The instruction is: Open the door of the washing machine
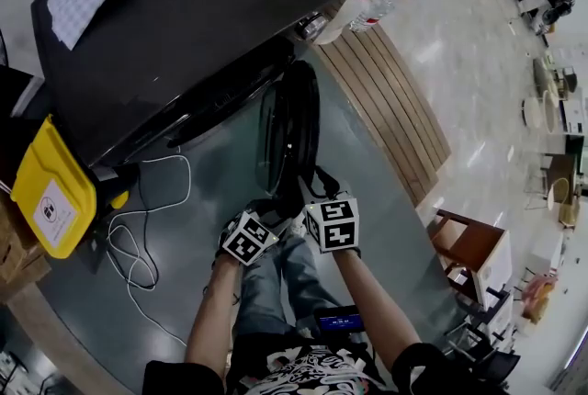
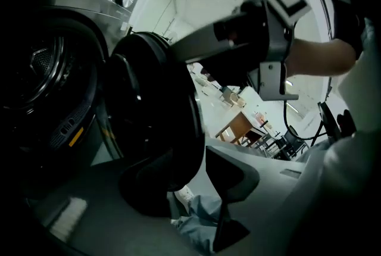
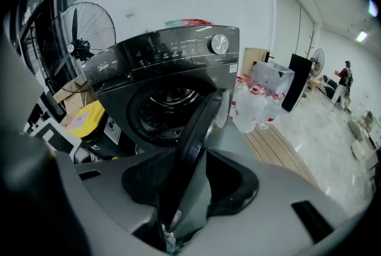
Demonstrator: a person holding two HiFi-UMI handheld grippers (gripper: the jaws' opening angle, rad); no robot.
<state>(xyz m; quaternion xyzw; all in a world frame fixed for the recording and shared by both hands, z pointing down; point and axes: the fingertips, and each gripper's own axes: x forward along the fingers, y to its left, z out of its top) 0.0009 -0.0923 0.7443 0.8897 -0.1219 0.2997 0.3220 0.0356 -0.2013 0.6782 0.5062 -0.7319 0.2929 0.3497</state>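
Door-swing step, likely near done: round dark door of grey front-loading washing machine clenched by right gripper, left gripper released; next, wider pull toward 3 o'clock.

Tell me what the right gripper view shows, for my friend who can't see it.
The right gripper clamps the edge of the round dark washing machine door, which stands open. Behind it are the dark grey front-loading washing machine, a black standing fan at left and clear plastic water bottles at right.
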